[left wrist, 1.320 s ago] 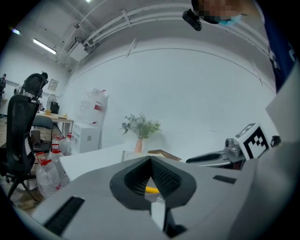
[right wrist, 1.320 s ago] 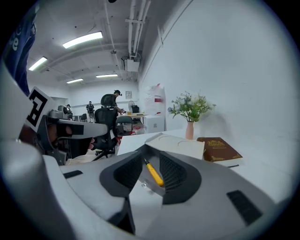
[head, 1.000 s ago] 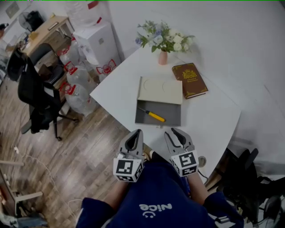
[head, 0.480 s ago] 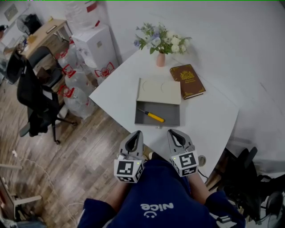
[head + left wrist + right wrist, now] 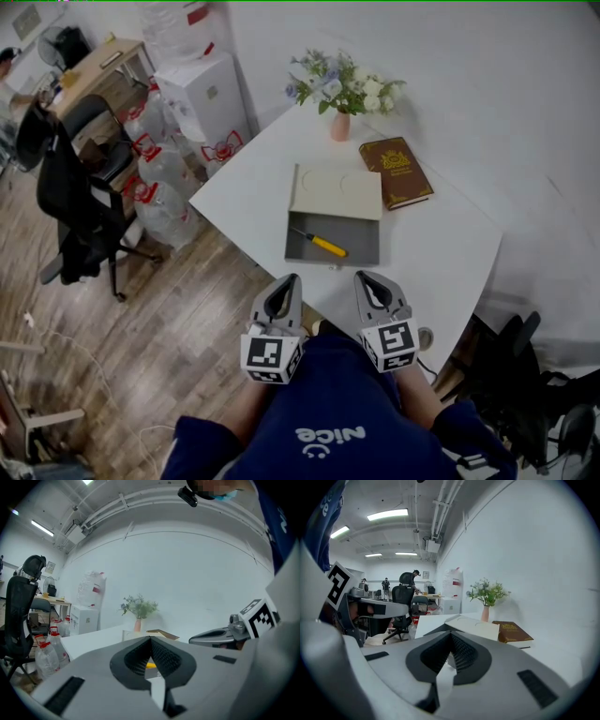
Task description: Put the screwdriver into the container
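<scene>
The screwdriver (image 5: 320, 244), yellow-handled with a dark shaft, lies inside the grey container (image 5: 363, 247) on the white table (image 5: 441, 253). The container's cream lid (image 5: 337, 192) covers its far half. Both grippers hover off the table's near edge, close to the person's body and short of the container. My left gripper (image 5: 289, 279) is shut and empty. My right gripper (image 5: 362, 276) has just been closing and is now shut with nothing between its jaws. In the left gripper view a bit of the yellow handle (image 5: 151, 665) shows past the tips of that gripper (image 5: 151, 639).
A brown book (image 5: 399, 170) lies right of the container, and a pink vase of flowers (image 5: 342, 94) stands at the table's far corner. Left of the table are water bottles (image 5: 164, 183), a white cabinet (image 5: 202, 94) and a black office chair (image 5: 75, 206) on wooden floor.
The right gripper's jaws, spread apart a second ago, have closed together. Both hands have stayed where they were, and the screwdriver has not moved.
</scene>
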The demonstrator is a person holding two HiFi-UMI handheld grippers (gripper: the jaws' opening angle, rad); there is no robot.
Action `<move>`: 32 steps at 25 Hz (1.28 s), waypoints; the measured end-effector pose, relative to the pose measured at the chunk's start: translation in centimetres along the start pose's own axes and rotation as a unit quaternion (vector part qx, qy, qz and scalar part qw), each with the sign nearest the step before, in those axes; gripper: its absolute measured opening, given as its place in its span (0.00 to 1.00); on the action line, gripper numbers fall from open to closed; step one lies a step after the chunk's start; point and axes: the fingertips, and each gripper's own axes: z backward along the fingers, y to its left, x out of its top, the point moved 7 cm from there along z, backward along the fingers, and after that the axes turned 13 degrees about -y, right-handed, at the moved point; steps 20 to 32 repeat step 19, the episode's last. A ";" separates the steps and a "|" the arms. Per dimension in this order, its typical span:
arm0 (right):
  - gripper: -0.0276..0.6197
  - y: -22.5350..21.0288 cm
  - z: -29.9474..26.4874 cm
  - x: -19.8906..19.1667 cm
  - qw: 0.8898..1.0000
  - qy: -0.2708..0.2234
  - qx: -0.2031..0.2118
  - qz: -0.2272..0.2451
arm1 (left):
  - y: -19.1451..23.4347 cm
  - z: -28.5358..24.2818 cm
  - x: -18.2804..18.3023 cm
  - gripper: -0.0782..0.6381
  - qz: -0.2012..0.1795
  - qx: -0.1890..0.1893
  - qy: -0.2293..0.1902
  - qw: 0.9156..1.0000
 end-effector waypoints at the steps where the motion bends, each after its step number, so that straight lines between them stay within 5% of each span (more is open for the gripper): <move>1: 0.08 0.1 0.0 0.0 1.000 -0.002 0.000 -0.006 | 0.1 0.1 0.0 0.13 0.000 0.001 0.001 1.000; 8: 0.08 0.3 0.2 0.1 0.999 -0.014 -0.001 -0.047 | 0.0 0.3 0.0 0.13 0.003 0.000 -0.001 1.000; 32: 0.08 0.8 0.5 -0.6 1.000 -0.007 -0.009 -0.028 | -0.5 0.7 -0.4 0.13 0.015 -0.005 0.003 1.000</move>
